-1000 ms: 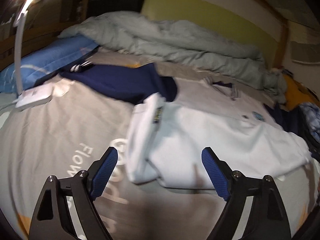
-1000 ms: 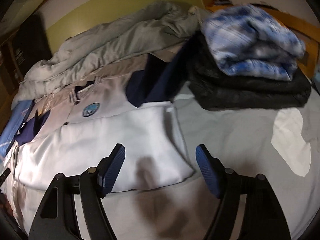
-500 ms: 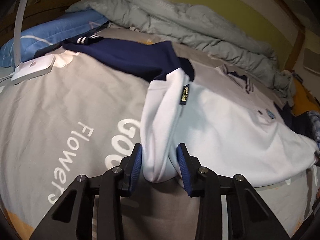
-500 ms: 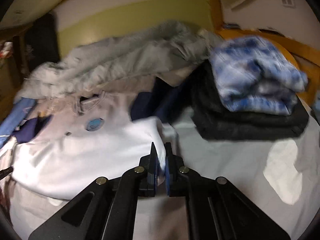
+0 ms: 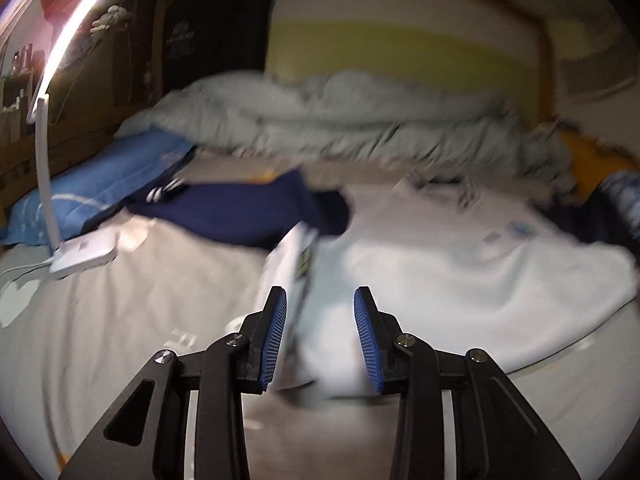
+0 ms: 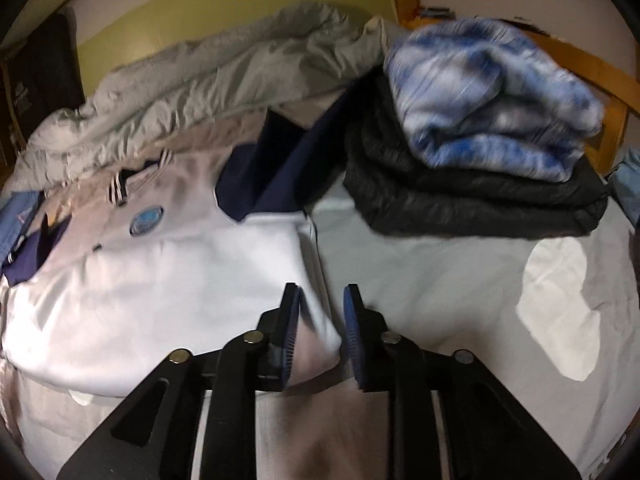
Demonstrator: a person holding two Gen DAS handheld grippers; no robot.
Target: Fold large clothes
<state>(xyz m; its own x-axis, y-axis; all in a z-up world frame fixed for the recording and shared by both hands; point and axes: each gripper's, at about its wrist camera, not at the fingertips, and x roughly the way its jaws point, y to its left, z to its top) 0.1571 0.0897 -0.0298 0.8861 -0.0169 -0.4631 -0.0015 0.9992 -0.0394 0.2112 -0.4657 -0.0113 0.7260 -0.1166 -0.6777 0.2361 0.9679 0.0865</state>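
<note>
A large white and grey shirt point(image 5: 460, 264) with navy sleeves point(image 5: 248, 212) lies spread on the bed. It also shows in the right wrist view point(image 6: 160, 280), with a round blue badge point(image 6: 146, 220). My left gripper point(image 5: 320, 332) has its jaws partly apart around the bunched white hem at the shirt's left side. My right gripper point(image 6: 320, 336) has its jaws partly apart around the hem corner at the shirt's right side. Both frames are blurred by motion.
A crumpled grey duvet point(image 5: 360, 128) lies along the headboard. A blue pillow point(image 5: 100, 184) and a white lamp base point(image 5: 84, 254) are at the left. A stack of folded black and blue-white clothes point(image 6: 480, 152) sits at the right, by a wooden bed frame point(image 6: 580, 64).
Both grippers closed on the shirt's bottom hem half a second ago. Now both sets of jaws have spread somewhat, and the views have tilted up with the hem still between the pads.
</note>
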